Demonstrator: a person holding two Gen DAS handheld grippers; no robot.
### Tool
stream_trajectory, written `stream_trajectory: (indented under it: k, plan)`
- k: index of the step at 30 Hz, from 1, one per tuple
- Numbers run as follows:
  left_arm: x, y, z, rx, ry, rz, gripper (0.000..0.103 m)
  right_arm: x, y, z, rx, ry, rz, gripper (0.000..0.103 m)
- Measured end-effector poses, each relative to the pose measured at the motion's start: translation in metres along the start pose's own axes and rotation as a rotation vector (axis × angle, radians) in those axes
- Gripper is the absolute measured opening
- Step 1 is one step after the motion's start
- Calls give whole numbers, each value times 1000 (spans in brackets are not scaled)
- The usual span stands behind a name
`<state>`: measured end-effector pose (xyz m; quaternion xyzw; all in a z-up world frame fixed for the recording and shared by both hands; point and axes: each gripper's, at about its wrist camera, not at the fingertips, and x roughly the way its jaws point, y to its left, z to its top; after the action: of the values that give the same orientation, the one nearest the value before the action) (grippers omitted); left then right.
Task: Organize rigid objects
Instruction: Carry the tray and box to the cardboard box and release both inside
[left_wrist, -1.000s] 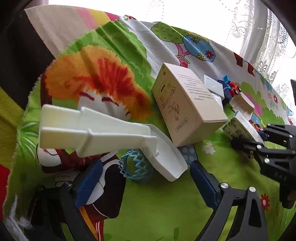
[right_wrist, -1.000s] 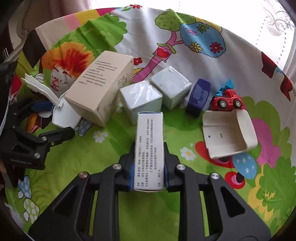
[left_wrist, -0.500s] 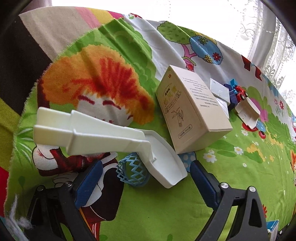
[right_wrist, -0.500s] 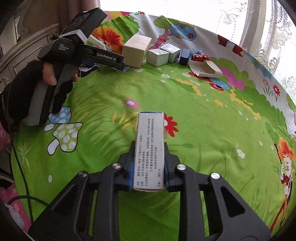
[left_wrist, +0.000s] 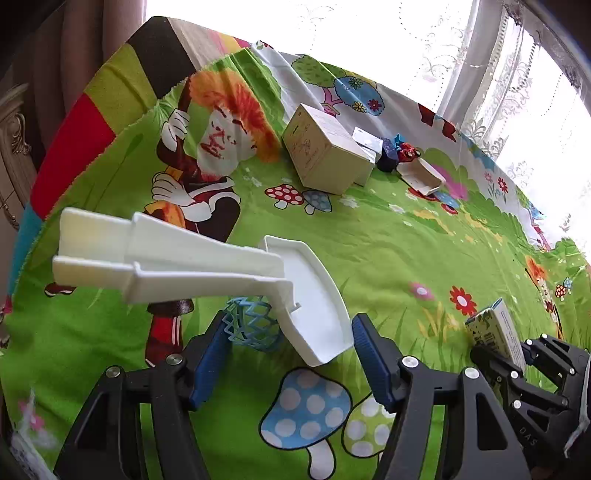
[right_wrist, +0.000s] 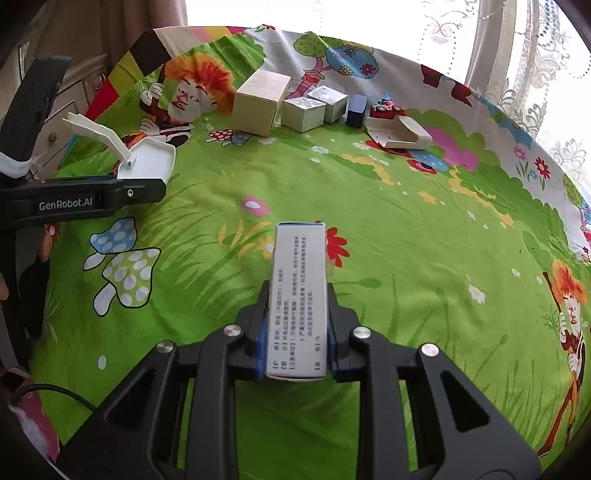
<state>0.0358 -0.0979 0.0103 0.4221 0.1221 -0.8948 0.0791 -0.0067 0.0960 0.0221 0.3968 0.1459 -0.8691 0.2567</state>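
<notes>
R gripper (right_wrist: 295, 332) was clamped on the slim box (right_wrist: 299, 295) above the cloth (right_wrist: 406, 240), L gripper (left_wrist: 291, 354) gaped around the white scoop (left_wrist: 310, 306) w/o gripping, so the scoop's long handle could've tipped it.

Looks like a home, likely a living room or bedroom. Table is covered with a kids' cartoon cloth (right_wrist: 369, 229): mushrooms, flowers, trees, an orange-haired figure. Lace curtains (left_wrist: 491, 85) hang at a bright window behind it. Brown drape (right_wrist: 147, 14) at the far left, next to a cream cabinet (right_wrist: 70, 99) with carved trim and round knobs. Household odds and ends on the cloth: a toy car (right_wrist: 386, 108), cardboard boxes (right_wrist: 262, 101), a white plastic scoop (left_wrist: 207, 269).
</notes>
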Motion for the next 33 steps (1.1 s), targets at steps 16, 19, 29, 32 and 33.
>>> stream_trajectory:
  k: [16, 19, 29, 32, 33]
  plan:
    - [-63, 15, -68, 84, -20, -29, 67, -68, 21, -42, 174, -30, -20, 28]
    - [-71, 17, -74, 90, -25, -32, 67, -82, 27, -48, 161, -36, -35, 28]
    - [-90, 5, -92, 149, -36, -39, 67, -110, 31, -80, 170, -42, -43, 28]
    - [-94, -5, -99, 174, -33, -51, 67, -119, 29, -92, 184, -43, -44, 28]
    - [-96, -9, -101, 186, -32, -56, 67, -122, 28, -96, 188, -45, -47, 28]
